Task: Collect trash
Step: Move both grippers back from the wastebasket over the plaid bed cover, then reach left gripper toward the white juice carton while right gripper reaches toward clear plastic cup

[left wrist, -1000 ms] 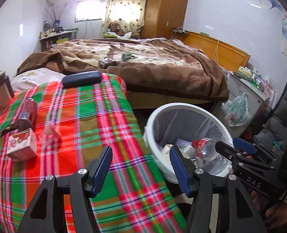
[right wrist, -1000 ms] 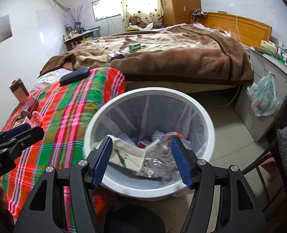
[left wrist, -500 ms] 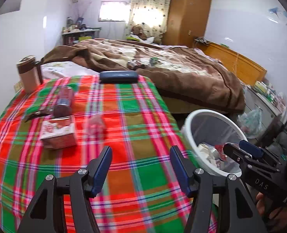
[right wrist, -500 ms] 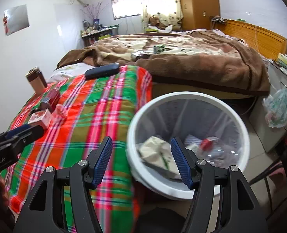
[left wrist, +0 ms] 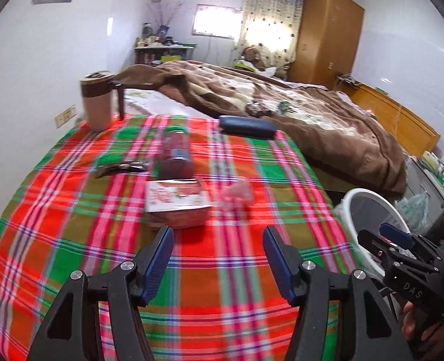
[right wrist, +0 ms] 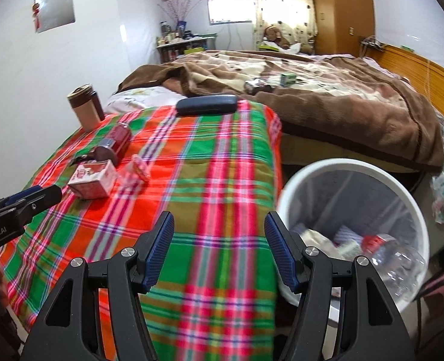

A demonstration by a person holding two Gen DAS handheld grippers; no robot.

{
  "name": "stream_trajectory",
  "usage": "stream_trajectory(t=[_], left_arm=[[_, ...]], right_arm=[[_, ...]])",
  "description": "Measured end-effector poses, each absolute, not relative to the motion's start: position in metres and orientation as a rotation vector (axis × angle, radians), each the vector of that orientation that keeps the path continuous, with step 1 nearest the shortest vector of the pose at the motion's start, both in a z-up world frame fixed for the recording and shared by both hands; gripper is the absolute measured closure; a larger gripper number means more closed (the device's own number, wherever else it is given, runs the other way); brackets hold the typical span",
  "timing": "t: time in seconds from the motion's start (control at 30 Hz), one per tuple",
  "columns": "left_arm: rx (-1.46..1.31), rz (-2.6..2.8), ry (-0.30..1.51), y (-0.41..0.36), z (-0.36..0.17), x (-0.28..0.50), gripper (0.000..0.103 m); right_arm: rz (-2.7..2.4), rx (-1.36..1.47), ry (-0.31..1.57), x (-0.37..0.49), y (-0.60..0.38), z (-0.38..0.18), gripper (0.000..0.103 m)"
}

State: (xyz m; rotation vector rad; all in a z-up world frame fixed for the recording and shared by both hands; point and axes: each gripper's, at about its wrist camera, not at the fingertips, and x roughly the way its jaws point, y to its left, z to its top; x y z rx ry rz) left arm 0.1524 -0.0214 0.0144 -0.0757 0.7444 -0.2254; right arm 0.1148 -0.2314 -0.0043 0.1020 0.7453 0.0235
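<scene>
"DAS" stands on the right gripper (left wrist: 384, 237); "enRobot.AI" on the left gripper (right wrist: 38, 194).

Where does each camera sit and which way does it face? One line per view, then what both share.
Left wrist: on the left gripper, angled down at the plaid table; right gripper and a hand at right.
Right wrist: on the right gripper, over the table edge and white bin; left gripper at left.
Shared: small carton, bed.
</scene>
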Motion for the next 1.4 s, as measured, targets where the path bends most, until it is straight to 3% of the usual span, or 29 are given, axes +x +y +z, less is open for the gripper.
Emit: stream_trajectory(t=[0.47, 1.03, 1.4], left_arm=[[-0.107, -0.159, 0.800, 0.032, -0.003, 0.193, 0.041], [-0.121, -0.149, 0.870, 0.045, -0.032, 0.235, 0.041], [-0.120, -0.177, 0.877, 0.044, -0.033, 0.245, 0.039]], right_arm=[[0.143, 0.088, 0.805, 0.168, -0.186, -0.014, 0.039], [0.269, 0.140, 0.919, 0.218, -0.156, -0.045, 0.039], [0.115, 0.092, 0.897, 0.219, -0.174, -0.046, 0.039]])
